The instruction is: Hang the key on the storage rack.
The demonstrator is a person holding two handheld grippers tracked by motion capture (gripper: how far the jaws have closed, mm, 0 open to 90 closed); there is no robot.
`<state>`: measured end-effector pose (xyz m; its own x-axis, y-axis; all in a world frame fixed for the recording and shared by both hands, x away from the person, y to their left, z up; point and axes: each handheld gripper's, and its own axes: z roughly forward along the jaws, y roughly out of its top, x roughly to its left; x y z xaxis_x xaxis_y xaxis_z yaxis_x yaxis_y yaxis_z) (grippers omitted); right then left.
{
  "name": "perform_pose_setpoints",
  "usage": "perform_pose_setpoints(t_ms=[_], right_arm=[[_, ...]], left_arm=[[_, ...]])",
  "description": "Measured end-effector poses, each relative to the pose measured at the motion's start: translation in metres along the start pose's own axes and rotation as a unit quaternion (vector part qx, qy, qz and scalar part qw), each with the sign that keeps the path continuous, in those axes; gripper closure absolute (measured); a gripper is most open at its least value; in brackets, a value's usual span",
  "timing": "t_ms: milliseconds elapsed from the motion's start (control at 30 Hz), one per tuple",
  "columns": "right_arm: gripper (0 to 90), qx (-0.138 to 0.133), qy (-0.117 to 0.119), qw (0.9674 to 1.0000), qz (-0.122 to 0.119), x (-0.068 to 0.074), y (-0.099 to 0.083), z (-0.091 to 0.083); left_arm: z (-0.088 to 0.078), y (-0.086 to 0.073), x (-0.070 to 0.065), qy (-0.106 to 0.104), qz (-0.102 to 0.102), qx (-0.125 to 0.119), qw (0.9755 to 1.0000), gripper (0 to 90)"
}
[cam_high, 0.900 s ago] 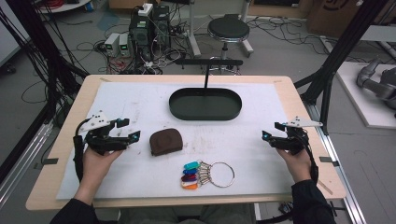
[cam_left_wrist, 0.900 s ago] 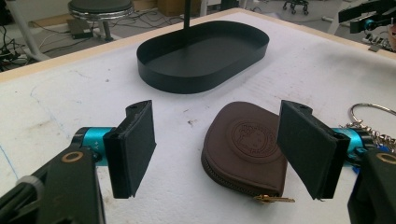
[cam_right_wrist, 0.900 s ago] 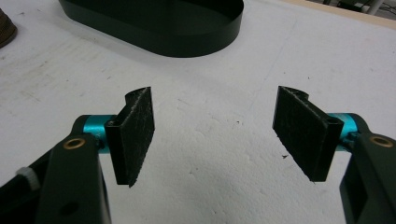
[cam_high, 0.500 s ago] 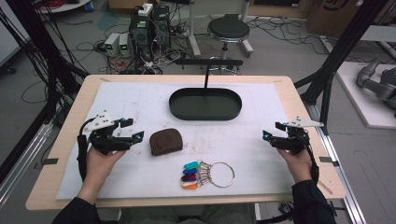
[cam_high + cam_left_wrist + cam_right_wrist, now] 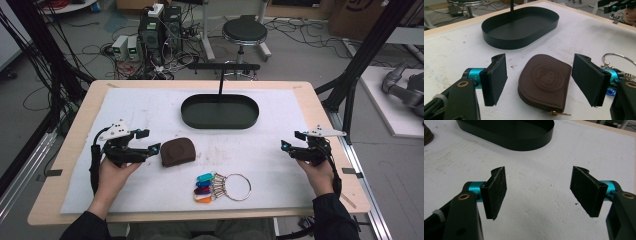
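I have the left gripper [image 5: 149, 140] low over the white mat [image 5: 150, 107] with its jaws spread wide, nothing between the pads; in the left gripper view the two black pads [image 5: 495, 78] stand well apart and the brown zip pouch [image 5: 545, 81] lies flat on the mat just ahead of them, lined up with the gap but not touched by either pad, its zip pull at the near edge. Beyond the pouch, farther out from the fingers, I see the black oval tray [image 5: 519, 26] with a thin upright post rising from its far rim. Just right of the pouch, past the right-hand pad, sits a key ring [image 5: 220, 184] with coloured tags, lying on the mat between my two hands and nearer to me. My right gripper [image 5: 291, 140] hovers over bare mat, jaws released and wide, empty; in the right gripper view the tray [image 5: 509, 133] lies ahead of its fingers and to their left
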<state>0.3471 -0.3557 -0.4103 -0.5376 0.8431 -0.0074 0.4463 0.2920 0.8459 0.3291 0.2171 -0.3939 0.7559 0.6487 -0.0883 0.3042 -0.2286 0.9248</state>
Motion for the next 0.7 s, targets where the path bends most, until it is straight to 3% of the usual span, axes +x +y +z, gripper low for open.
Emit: perform_pose_setpoints(t_ms=[267, 400, 700], right_arm=[[30.0, 0.001, 0.003, 1.0, -0.002, 0.001, 0.0, 0.001], [30.0, 0.003, 0.006, 1.0, -0.003, 0.002, 0.0, 0.001], [30.0, 0.007, 0.013, 0.9998, -0.01, 0.005, 0.0, 0.002]], left_arm=[[0.017, 0.007, -0.023, -0.046, 0.019, 0.009, 0.9987, 29.3], [0.035, 0.014, -0.043, -0.079, 0.038, 0.022, 0.9959, 30.9], [0.061, 0.018, -0.061, -0.108, 0.055, 0.043, 0.9918, 35.7]])
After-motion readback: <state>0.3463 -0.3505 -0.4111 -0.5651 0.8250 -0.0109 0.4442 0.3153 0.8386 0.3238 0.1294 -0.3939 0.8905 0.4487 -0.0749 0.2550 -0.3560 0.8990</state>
